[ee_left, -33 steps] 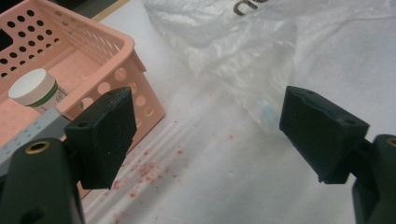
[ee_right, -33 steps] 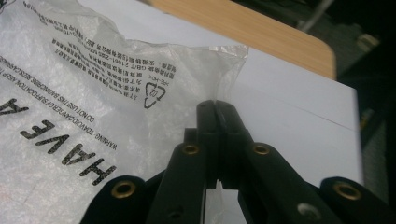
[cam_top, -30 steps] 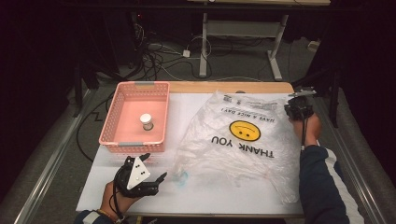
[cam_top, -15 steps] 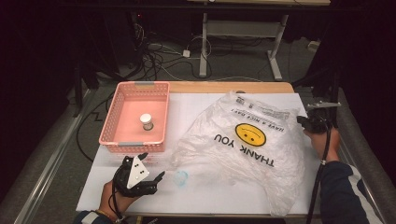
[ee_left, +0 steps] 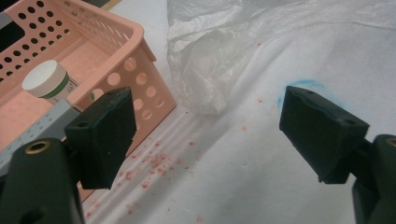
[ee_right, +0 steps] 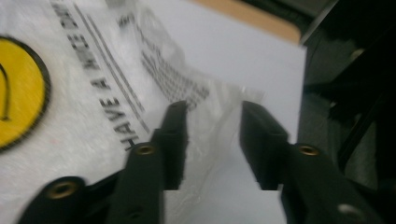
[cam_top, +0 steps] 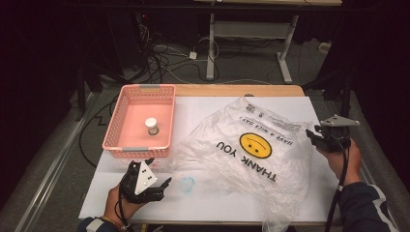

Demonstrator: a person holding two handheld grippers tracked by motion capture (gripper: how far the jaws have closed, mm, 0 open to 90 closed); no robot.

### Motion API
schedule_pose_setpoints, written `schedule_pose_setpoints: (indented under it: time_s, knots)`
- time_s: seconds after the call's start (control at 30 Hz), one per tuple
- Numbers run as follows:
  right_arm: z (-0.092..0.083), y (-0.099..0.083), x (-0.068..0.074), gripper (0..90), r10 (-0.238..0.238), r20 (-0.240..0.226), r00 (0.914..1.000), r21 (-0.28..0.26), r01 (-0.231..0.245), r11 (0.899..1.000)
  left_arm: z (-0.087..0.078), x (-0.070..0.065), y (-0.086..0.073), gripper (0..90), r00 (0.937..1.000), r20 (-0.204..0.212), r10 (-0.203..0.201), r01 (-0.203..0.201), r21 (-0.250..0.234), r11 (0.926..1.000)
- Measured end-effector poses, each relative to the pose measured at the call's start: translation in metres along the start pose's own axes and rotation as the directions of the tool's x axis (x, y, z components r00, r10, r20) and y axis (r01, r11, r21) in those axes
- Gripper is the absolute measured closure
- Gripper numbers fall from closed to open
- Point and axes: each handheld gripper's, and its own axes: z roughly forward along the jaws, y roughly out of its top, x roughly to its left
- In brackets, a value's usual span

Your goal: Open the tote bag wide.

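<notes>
Left hand-held gripper (cam_top: 155,180) low, jaws wide apart, right hand-held gripper (cam_top: 314,138) jaws parted

A jar (cam_top: 152,126) is seen in a pink basket (cam_top: 121,123) left of a bag (cam_top: 251,150) spread on the surface (cam_top: 203,198), with claws (cam_top: 159,181) (cam_top: 314,137) held at either side.

Each gripper was black, with 2 thick flat jaws and brass-coloured screw inserts in the arms behind them. The left gripper (cam_top: 153,180) carried a white 3-cornered plate with small dark dots. The right gripper (cam_top: 323,137) carried a grey 3-cornered plate, and a black cable trailed from it. The right sleeve (cam_top: 360,208) was dark blue with a white stripe.
</notes>
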Motion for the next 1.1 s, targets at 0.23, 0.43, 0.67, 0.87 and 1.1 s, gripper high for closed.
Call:
schedule_pose_setpoints:
  time_s: [0.23,0.43,0.67,0.87,1.1]
  knots:
    - [-0.053,0.022,0.073,53.4,-0.221,-0.24,0.9453,-0.221,0.168,0.961,-0.002,0.001,0.0,17.9,1.0,-0.007,0.004,-0.004,-0.002,1.0]
    - [-0.046,0.022,0.157,50.0,-0.387,-0.455,0.8018,-0.241,0.308,0.92,-0.001,-0.001,0.0,17.9,1.0,-0.005,0.008,-0.008,-0.002,1.0]
    - [-0.029,0.016,0.207,48.5,-0.46,-0.539,0.706,-0.222,0.408,0.886,0.0,-0.001,-0.001,17.9,1.0,0.0,0.007,-0.007,0.004,1.0]
    - [-0.01,0.01,0.23,47.6,-0.503,-0.54,0.6752,-0.187,0.487,0.853,0.001,-0.002,-0.001,17.9,0.9999,0.001,0.011,-0.011,0.01,0.9999]
    - [0.007,0.009,0.232,72.7,-0.496,-0.527,0.6901,-0.119,0.518,0.847,0.002,-0.002,-0.001,17.9,0.9999,0.002,0.016,-0.016,0.018,0.9997]
